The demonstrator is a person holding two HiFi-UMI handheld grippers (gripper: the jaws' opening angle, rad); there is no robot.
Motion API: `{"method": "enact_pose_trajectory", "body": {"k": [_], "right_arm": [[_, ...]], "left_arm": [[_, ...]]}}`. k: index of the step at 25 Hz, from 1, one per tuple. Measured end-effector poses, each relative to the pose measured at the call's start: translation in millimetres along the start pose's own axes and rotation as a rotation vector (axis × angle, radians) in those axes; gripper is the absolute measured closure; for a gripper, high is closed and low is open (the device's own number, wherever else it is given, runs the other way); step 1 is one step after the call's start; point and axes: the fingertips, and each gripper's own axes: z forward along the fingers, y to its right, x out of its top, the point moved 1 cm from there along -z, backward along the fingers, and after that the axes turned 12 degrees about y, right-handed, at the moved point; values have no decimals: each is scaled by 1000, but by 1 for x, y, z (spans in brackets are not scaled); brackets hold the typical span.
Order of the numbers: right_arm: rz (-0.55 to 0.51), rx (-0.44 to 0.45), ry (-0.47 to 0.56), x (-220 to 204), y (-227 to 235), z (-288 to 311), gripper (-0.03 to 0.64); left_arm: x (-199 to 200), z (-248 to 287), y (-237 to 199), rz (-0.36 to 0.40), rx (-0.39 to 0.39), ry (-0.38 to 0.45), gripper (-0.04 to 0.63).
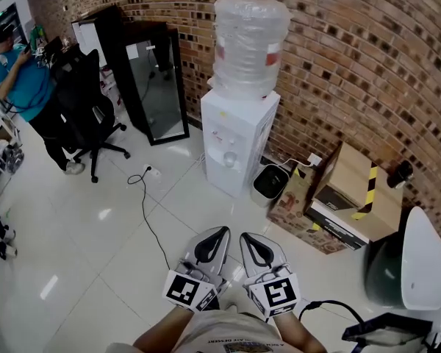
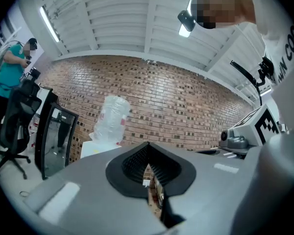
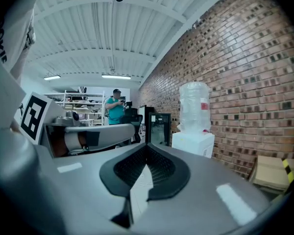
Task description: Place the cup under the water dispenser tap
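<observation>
Left tool (image 1: 219, 234) and right tool (image 1: 248, 237) sit side by side, jaws together on nothing, no cup visible in any view; the water dispenser (image 1: 239, 138) stands upright at 12 o'clock, well apart across the floor (image 1: 125, 248), neither hand nearer.

The water dispenser (image 1: 239, 134), a white upright cabinet, is standing on the pale tiled floor (image 1: 95, 248) with its back against the brick wall (image 1: 353, 65). It is carrying a clear plastic bottle (image 1: 248, 43) with a red label, upended on top, and its tap (image 1: 229, 157) is facing out into the room
</observation>
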Motion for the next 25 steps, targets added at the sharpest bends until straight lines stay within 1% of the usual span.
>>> {"method": "enact_pose_trajectory", "body": {"k": [6, 11, 15, 19, 25], "right_arm": [[14, 29, 18, 6, -21, -45, 611], [23, 40, 24, 10, -36, -65, 611], [31, 51, 29, 12, -49, -71, 611], [30, 50, 29, 14, -60, -71, 611], [27, 50, 12, 11, -76, -69, 611]], "left_arm": [[8, -35, 34, 20, 41, -7, 612], [18, -53, 52, 46, 47, -4, 612], [25, -66, 56, 54, 56, -5, 612], [30, -77, 56, 52, 49, -5, 612], [37, -90, 51, 46, 46, -4, 612]]}}
